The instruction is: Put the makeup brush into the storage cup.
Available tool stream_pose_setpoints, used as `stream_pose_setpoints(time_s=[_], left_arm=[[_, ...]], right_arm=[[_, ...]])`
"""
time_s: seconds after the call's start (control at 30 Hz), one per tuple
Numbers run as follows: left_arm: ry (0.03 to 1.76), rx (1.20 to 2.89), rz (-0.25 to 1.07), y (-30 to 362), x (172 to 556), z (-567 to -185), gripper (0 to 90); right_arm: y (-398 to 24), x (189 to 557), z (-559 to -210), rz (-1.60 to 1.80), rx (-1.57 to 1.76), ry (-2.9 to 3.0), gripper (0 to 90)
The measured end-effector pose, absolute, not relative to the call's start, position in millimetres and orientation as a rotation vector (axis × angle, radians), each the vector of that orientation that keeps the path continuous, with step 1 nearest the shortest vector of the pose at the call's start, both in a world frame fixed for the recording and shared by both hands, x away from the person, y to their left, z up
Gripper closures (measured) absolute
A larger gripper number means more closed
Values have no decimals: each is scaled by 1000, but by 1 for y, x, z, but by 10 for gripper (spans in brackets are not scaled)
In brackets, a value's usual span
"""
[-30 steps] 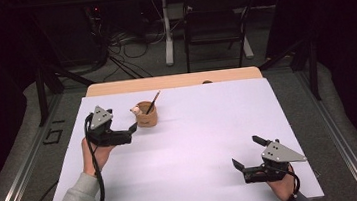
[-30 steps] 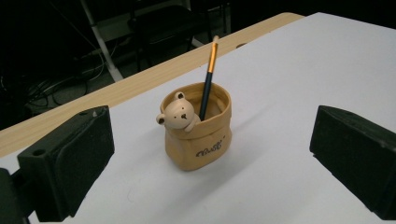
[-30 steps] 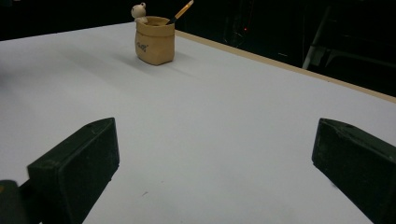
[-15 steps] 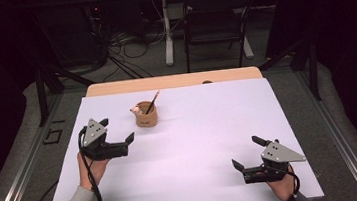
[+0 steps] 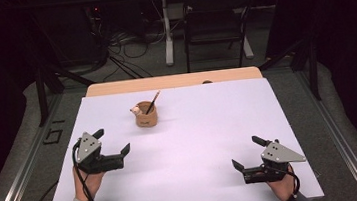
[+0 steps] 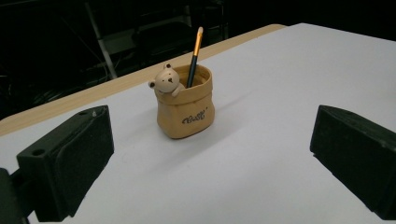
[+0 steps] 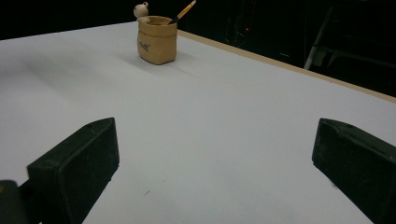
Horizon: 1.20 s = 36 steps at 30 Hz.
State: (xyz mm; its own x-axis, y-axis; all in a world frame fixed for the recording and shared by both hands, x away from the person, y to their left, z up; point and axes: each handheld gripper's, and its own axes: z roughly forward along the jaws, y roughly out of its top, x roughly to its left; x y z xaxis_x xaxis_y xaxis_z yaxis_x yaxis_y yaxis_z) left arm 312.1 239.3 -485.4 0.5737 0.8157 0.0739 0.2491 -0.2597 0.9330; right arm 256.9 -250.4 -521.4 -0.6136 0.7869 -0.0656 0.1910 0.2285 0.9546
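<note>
Ahead of the left gripper point(image 5: 111, 143), between its wide-spread empty jaws, stands the tan sack-shaped pencil holder with a bear figure point(image 6: 184, 104), a black-and-orange pencil point(image 6: 194, 57) upright inside. Likely an approach step; next it must advance and centre. Far off, the right gripper point(image 5: 246, 153) rests released.

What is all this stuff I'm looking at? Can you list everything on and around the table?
pen holder: one, tan, sack-shaped with a small bear on its rim, far-left part of the table.
pencil: one, orange and dark, standing tilted in the pen holder.
table: one, white top with a wooden far edge.
chair: one, dark, on the floor beyond the table.
cables: several, dark, on the floor beyond the table.
left hand-held gripper: one, black, open, near left.
right hand-held gripper: one, black, open, near right.
</note>
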Motion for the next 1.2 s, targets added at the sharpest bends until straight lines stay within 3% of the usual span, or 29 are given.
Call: stream_pose_setpoints(time_s=[1.2], left_arm=[[923,1807,713,255,272,-527,0]], right_arm=[[-249,257,-522,1399,892,1953,2]])
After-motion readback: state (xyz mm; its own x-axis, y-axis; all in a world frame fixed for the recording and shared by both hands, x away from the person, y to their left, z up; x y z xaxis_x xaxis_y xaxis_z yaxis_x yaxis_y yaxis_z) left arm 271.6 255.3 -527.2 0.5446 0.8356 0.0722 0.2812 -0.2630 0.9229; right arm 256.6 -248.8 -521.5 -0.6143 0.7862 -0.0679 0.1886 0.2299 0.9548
